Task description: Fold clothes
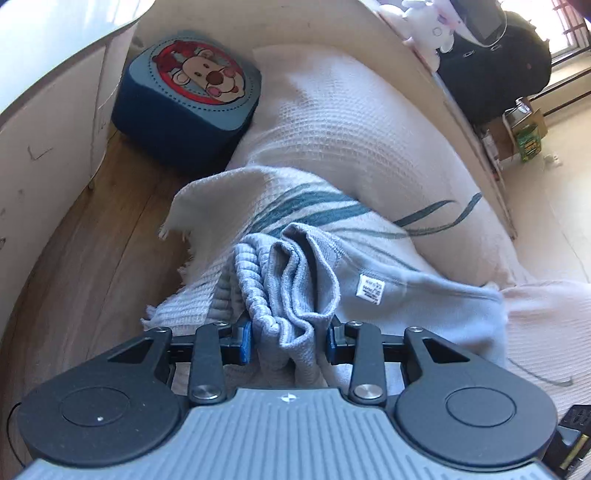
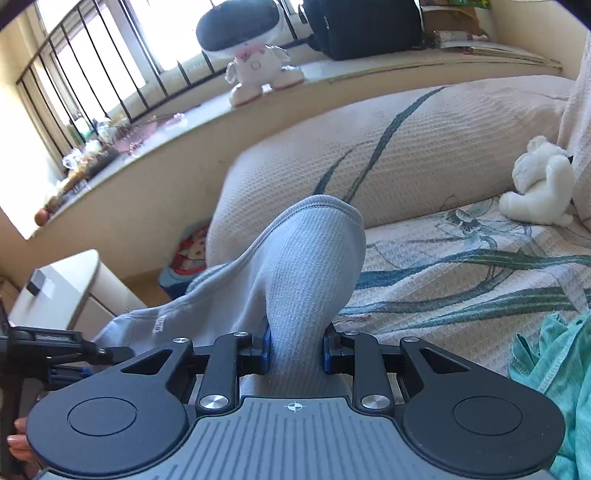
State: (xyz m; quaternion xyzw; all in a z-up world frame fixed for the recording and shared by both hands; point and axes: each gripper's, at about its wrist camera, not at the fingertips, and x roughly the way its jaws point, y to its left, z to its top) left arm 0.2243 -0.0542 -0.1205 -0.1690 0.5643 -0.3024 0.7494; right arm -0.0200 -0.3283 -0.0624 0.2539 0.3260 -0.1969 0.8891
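Garment (image 1: pixel 303 280): 1, hand-held grippers (image 1: pixel 290 341): 2

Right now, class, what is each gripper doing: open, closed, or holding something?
Left gripper: closed on the bunched waistband end of the light blue garment.
Right gripper: closed on another fold of the same light blue garment.

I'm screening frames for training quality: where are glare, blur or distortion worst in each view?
Left wrist view: window top right blown out, wall edges bowed by the fisheye, grey garment sharp. Right wrist view: barred window overexposed, sill curved, teal cloth at the right edge slightly soft.
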